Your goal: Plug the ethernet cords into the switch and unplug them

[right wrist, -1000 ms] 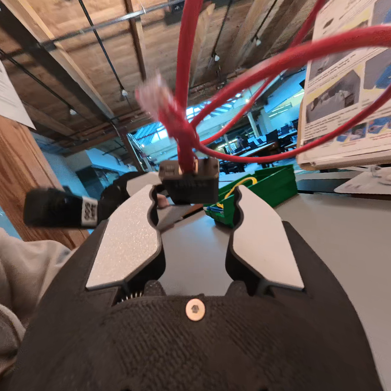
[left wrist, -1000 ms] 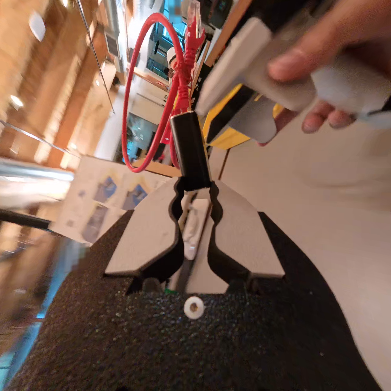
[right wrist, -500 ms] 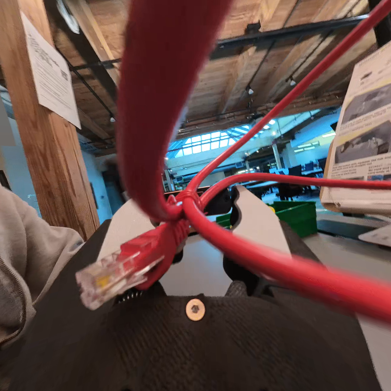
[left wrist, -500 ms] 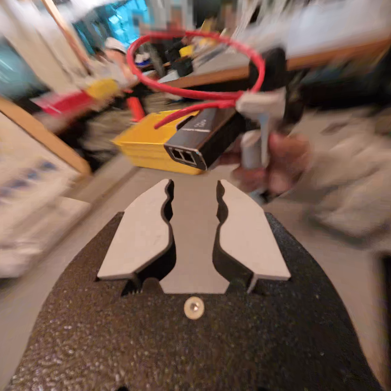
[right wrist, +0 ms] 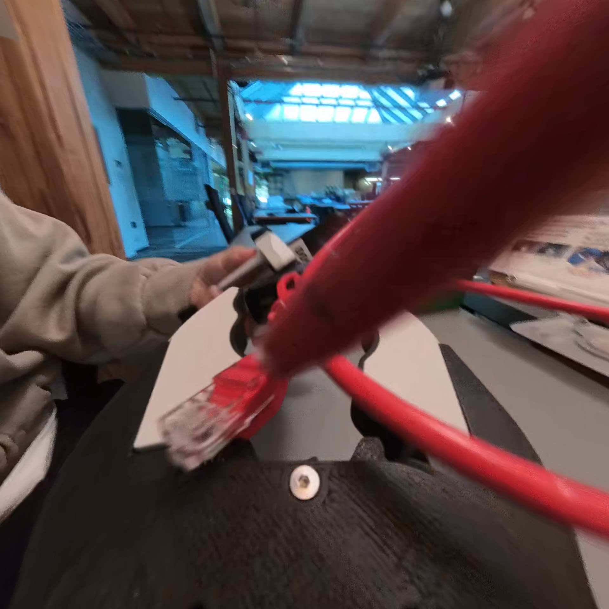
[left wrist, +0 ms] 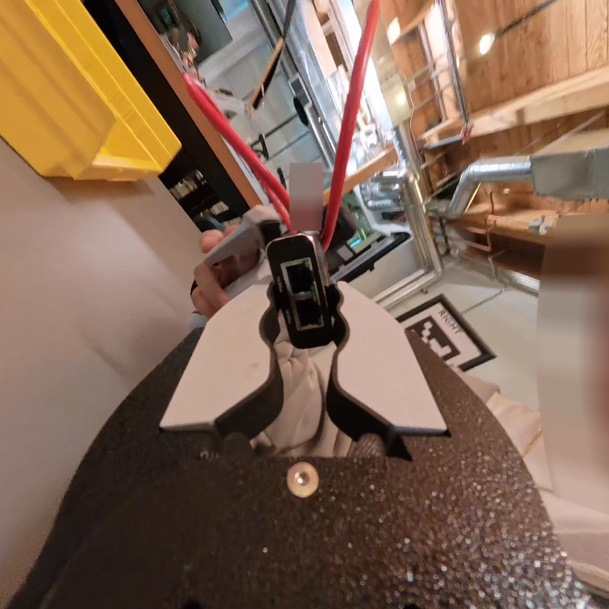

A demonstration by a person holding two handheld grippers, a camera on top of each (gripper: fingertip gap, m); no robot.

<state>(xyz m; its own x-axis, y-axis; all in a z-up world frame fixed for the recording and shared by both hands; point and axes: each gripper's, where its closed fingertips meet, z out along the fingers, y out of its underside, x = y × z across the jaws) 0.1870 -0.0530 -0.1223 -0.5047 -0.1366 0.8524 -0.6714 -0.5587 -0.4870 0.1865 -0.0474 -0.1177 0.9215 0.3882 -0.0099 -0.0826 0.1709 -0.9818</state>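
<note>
Half a second ago your left gripper (left wrist: 304, 316) hung open and empty in front of the switch (left wrist: 302, 298); now its fingers (left wrist: 230, 359) are closed on the small black box at its near end, with both empty ports facing the left wrist camera. So the switch has come back to your left side, ports outward and unblocked, which is what you need before a plug can go in.

Your right gripper (right wrist: 304, 329) is at the far end of the switch, where the red ethernet cords (left wrist: 346, 108) leave it. In the right wrist view a blurred red loop covers its tips, so you cannot tell whether those fingers are clamped or slack. The loose clear plug (right wrist: 211, 418) lies across that gripper's left finger, near the camera, held by nothing you can see.

Both near ports are empty, so the plugging step looks not yet done. Judging from this, your right side must let go and pick up that loose plug. The yellow bin (left wrist: 75, 92) sits on the counter (left wrist: 82, 296) to the left.
</note>
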